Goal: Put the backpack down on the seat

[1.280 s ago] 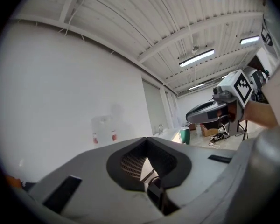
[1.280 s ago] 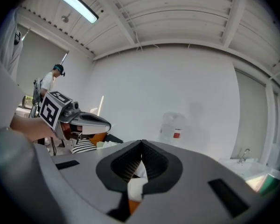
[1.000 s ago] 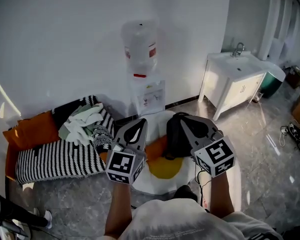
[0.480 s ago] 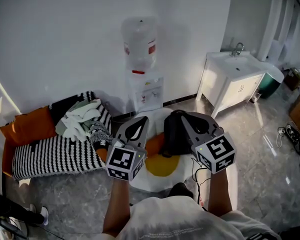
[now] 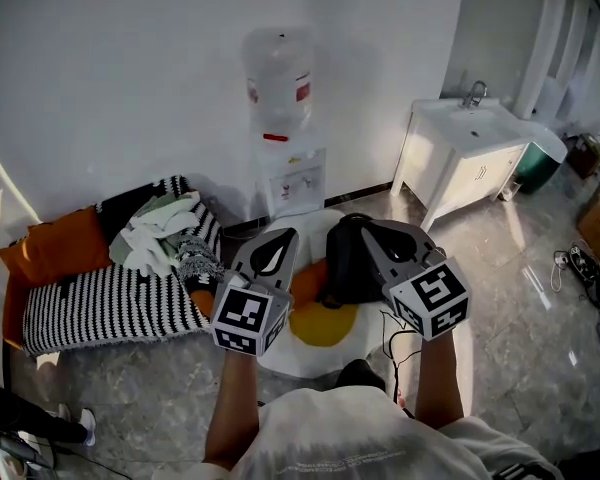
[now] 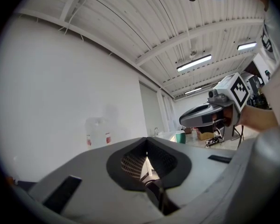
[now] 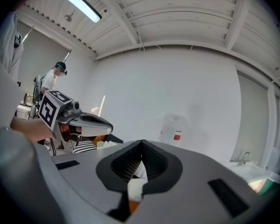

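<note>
The black backpack [image 5: 343, 268] lies on the white seat with a yellow middle [image 5: 318, 325], low on the floor in the head view. My left gripper [image 5: 273, 238] is held above the seat's left side, its jaws shut with nothing between them. My right gripper [image 5: 366, 232] is over the backpack, also shut and empty. In the left gripper view the left gripper [image 6: 147, 142] points at the wall, with the right gripper [image 6: 210, 115] beside it. In the right gripper view the right gripper [image 7: 141, 144] is shut, and the left gripper [image 7: 81, 122] shows at left.
A water dispenser [image 5: 283, 118] stands against the wall behind the seat. A striped couch [image 5: 110, 303] with orange cushions and piled clothes is at left. A white sink cabinet [image 5: 470, 163] is at right. Cables [image 5: 580, 268] lie on the floor. A person [image 7: 53, 76] stands far off.
Both grippers stay shut and almost still. The head view has drifted a little, so the couch and seat sit slightly higher in the picture. The backpack has not moved.
</note>
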